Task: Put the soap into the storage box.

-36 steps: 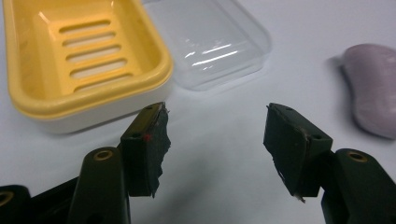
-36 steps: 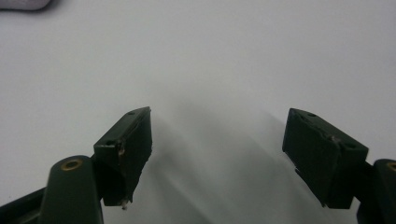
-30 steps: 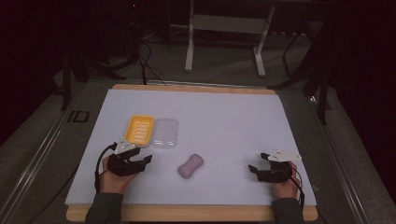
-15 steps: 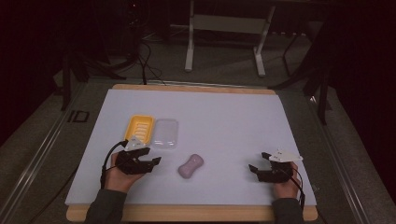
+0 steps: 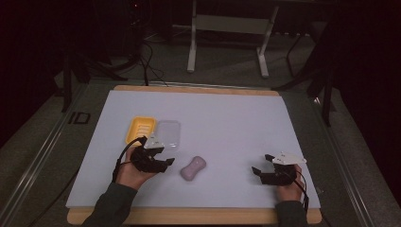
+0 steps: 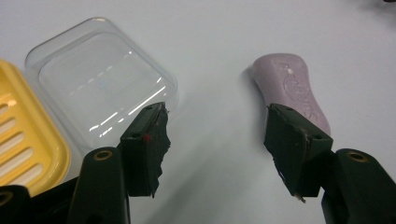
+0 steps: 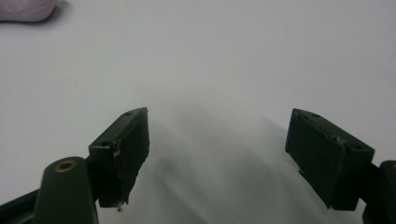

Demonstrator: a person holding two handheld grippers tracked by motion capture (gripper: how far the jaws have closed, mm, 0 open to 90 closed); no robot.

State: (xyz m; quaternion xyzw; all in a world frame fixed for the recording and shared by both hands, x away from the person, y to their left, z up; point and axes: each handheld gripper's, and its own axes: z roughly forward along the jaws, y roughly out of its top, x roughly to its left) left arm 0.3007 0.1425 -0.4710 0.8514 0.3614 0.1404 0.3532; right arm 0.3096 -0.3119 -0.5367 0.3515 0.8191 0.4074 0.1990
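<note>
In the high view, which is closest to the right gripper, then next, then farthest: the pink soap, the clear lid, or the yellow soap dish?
From the right gripper:
1. Pink soap, to its left near the table's middle.
2. Clear lid, farther left and farther back.
3. Yellow soap dish, left of the lid, farthest.

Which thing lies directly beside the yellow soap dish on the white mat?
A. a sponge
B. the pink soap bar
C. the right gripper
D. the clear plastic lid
D: in the high view the clear plastic lid sits edge to edge with the yellow soap dish, while the pink soap bar lies apart, nearer the person.
</note>
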